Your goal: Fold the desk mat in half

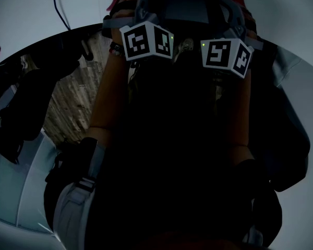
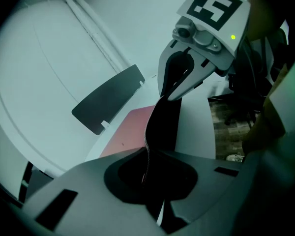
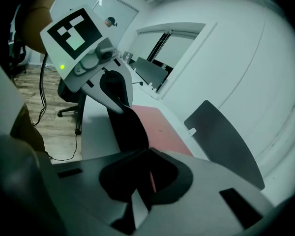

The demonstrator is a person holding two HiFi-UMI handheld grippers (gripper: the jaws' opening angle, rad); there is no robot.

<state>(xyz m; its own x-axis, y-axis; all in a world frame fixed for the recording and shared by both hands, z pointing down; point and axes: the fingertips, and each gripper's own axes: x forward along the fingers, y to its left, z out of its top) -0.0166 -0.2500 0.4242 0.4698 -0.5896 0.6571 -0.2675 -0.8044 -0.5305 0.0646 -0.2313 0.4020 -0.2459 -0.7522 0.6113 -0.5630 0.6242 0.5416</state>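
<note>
Left gripper (image 2: 148, 173): jaws nearly together, pinched on the edge of the desk mat (image 2: 162, 122). I see the dark sheet, with its stitched border, running straight out from between them.

Right gripper (image 3: 141, 178): same condition, with narrow jaws clamped on the same edge further along. Each gripper view shows the other gripper at the far end of a taut black strip of mat, so the edge hangs between the two.

The held edge is raised off the white desk (image 2: 196, 127). The lifted part shows black. The red surface (image 2: 132, 127) lying flat on the desk beyond it appears to be the rest of the mat.

In the head view the two marker cubes (image 1: 146, 41) sit side by side near the top. Most of the frame below them is dark, and I cannot make out the jaws there.

A dark panel (image 2: 108, 98) stands at the desk's far side, clear of the mat.
</note>
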